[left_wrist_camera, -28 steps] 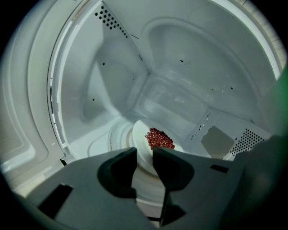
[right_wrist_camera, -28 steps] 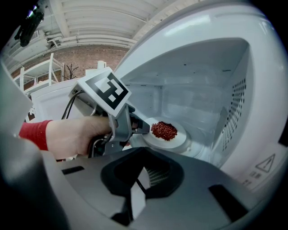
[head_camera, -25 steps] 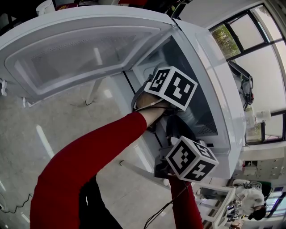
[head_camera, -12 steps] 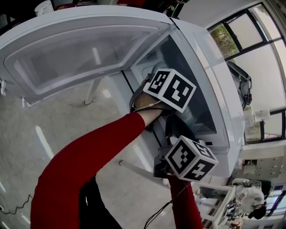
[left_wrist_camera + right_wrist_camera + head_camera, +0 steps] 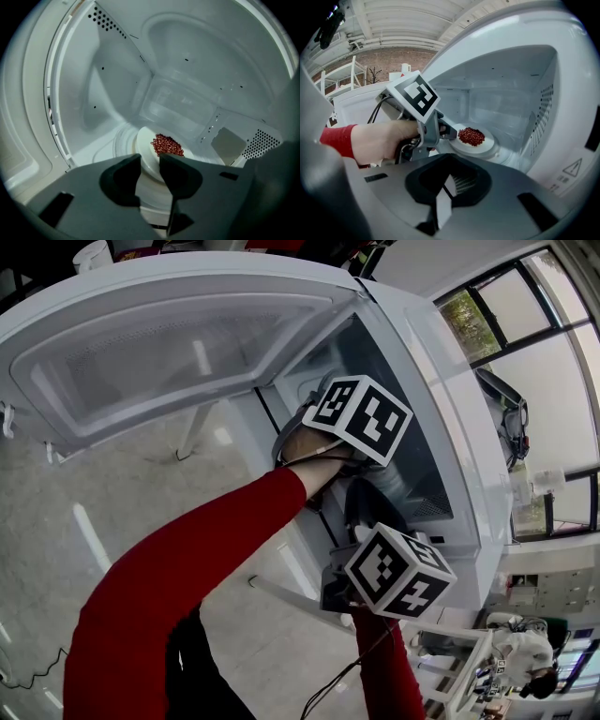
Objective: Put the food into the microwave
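Nothing has shifted since before. On the left gripper the jaws are opening about the plate's near rim, with the microwave walls well apart from it. The right gripper, pressed together, hangs outside.

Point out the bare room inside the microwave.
Bare floor lies between the plate and the vented wall, and behind the plate toward the back wall. The front left is crowded: the left claw, jaws opening, straddles the plate's rim.

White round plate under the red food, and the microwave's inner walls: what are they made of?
White round plate: probably glazed ceramic or melamine, smooth, softly shiny. Microwave's inner walls: likely painted sheet metal, pale, glossy, punched vent holes.
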### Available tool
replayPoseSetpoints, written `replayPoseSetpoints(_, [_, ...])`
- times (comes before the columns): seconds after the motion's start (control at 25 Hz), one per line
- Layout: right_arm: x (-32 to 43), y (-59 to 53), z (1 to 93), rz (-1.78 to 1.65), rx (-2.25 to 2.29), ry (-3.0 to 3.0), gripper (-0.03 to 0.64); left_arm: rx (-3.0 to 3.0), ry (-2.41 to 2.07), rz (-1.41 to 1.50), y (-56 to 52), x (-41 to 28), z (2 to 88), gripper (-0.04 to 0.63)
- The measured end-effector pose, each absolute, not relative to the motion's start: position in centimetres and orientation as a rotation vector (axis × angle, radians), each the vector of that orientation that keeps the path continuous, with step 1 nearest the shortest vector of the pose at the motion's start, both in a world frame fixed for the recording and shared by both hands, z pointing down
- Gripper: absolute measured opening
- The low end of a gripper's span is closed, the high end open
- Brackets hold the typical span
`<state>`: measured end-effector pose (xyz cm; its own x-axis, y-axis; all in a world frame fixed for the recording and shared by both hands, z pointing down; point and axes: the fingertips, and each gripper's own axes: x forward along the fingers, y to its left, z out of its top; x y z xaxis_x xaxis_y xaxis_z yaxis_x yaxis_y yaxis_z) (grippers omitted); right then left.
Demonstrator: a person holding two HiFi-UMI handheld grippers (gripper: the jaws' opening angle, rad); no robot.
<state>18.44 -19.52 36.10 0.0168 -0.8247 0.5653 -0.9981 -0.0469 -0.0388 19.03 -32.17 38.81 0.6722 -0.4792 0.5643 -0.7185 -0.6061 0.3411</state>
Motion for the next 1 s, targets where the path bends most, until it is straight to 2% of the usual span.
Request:
replayPoseSetpoints(0.48, [18.6, -19.4, 36.2, 0.642, 1.93, -1.863, 0.012, 2.447, -1.007, 0.684, -32.5, 18.9, 38.9, 0.135])
replayPoseSetpoints(0.88, [18.3, -19.6, 36.4, 0.642, 1.927, -1.878, 0.014, 2.416, -0.908, 0.533, -32.4, 18.1, 37.7, 0.133])
replayPoseSetpoints(1.0, [17.9, -19.8, 36.3, 0.632, 1.926, -1.895, 0.014, 2.419, -0.899, 0.459, -32.5, 16.9, 36.8, 0.099])
